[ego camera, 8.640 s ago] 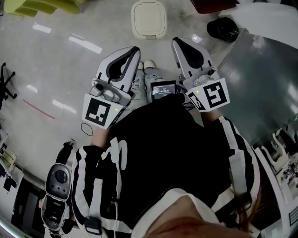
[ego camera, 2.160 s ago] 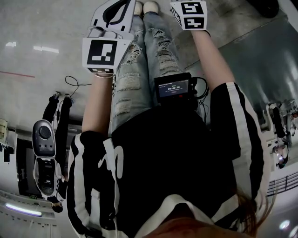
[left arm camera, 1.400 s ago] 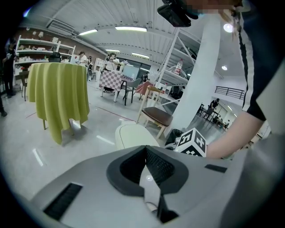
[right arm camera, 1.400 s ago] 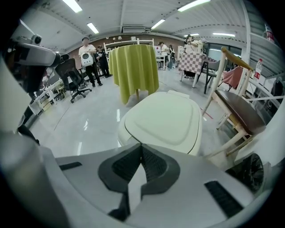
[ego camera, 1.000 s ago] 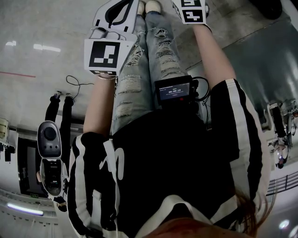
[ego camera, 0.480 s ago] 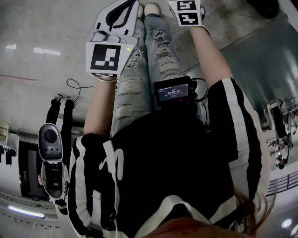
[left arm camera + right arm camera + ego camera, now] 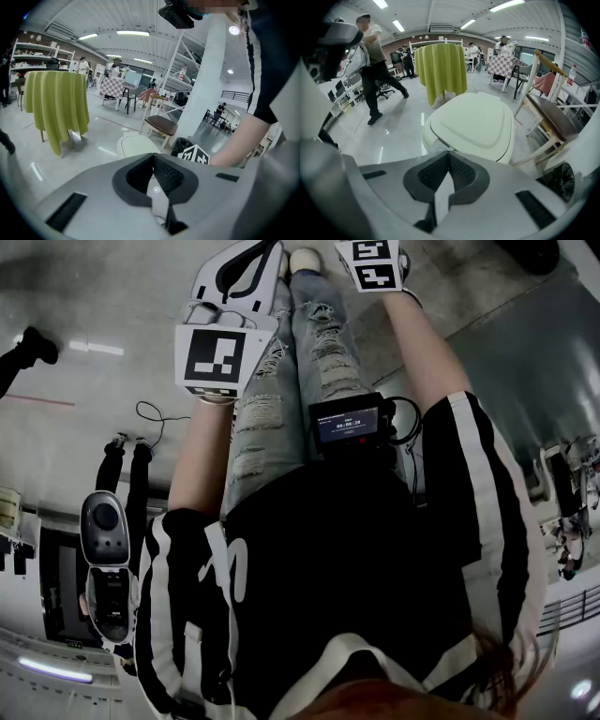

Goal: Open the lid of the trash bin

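Glossy floor (image 7: 393,133) carries a cream, closed trash bin (image 7: 471,123).

Glossy grey floor (image 7: 389,136), green-draped table (image 7: 440,70), ceiling strip lights (image 7: 136,33)

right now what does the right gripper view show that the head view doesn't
Only the right gripper view: the trash bin, its lid down, close ahead of the jaws, plus a green-draped table. Only the head view: the person's ripped jeans and a small screen at the waist. Both: the right gripper, jaws together and empty, and the pale floor.
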Action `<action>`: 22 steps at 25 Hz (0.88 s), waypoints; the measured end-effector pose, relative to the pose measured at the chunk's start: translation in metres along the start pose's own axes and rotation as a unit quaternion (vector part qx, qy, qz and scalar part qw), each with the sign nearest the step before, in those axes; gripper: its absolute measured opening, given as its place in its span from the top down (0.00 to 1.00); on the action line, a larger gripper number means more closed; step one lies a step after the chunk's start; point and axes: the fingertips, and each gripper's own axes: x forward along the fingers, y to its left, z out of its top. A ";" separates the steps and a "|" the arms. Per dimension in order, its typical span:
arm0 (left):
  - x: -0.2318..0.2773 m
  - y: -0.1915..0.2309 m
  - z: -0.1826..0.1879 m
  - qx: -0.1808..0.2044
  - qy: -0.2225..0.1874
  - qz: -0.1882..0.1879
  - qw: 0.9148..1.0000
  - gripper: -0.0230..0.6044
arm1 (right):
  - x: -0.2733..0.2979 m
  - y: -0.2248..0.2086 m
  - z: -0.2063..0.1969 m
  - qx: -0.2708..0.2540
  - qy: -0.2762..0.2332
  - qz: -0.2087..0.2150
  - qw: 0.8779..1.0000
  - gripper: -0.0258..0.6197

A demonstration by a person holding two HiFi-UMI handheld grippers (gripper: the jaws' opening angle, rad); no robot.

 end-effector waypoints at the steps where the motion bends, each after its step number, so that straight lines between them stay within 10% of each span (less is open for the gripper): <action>1: 0.000 0.000 0.001 0.000 0.000 -0.001 1.000 0.95 | 0.000 0.000 0.000 -0.003 0.001 0.001 1.000 0.94; 22: -0.001 -0.005 0.000 0.002 -0.005 0.001 1.000 0.95 | 0.004 0.000 -0.010 -0.051 0.023 -0.012 0.998 0.94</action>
